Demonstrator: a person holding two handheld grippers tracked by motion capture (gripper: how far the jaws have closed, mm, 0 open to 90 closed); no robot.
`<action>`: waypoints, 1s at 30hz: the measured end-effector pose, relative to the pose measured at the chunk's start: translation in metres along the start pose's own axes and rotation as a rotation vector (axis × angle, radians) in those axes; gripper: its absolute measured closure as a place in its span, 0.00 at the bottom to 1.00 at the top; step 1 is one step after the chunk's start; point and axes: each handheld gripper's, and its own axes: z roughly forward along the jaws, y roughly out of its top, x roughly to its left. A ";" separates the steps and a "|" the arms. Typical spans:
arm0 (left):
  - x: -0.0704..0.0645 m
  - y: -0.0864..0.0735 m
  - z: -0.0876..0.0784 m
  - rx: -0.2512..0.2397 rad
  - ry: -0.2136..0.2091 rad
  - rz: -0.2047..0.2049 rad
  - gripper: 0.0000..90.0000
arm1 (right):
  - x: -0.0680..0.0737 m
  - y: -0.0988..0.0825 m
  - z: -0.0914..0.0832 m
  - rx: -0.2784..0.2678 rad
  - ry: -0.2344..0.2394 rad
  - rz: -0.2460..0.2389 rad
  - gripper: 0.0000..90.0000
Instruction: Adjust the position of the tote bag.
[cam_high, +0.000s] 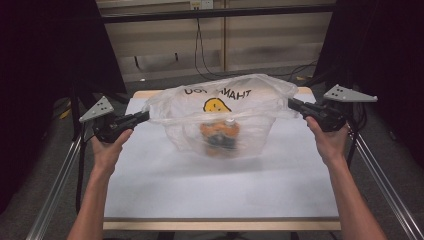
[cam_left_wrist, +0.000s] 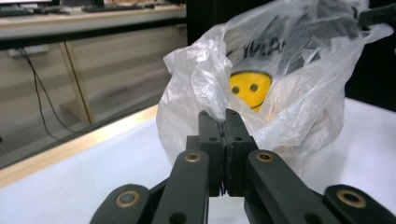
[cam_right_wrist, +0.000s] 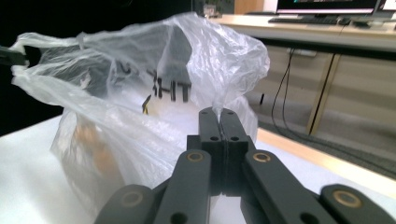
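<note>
Though mirrored, "THANK YOU" reads above a yellow smiley on the crinkly clear plastic bag (cam_high: 222, 107), pinched by left gripper (cam_high: 146, 116) and right gripper (cam_high: 291, 102), jaws clamped on its edges.

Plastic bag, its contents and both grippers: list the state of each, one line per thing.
Plastic bag: held stretched between both grippers, mouth pulled wide, bottom at the table.
Left gripper: shut on the bag's left edge.
Right gripper: shut on the bag's right edge.
Orange item: inside the bag, low down, blurred through the plastic.
White cap: on top of the orange item, inside the bag.
</note>
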 end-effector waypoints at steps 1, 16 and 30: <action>0.000 0.000 0.000 0.000 0.000 0.000 0.99 | 0.000 -0.002 0.001 0.010 -0.007 -0.009 1.00; 0.013 -0.030 0.018 0.139 -0.005 -0.012 0.99 | -0.002 -0.039 0.017 0.118 0.010 0.008 1.00; 0.006 -0.053 0.031 0.309 -0.048 0.018 0.99 | -0.003 -0.073 0.024 0.280 -0.007 0.031 1.00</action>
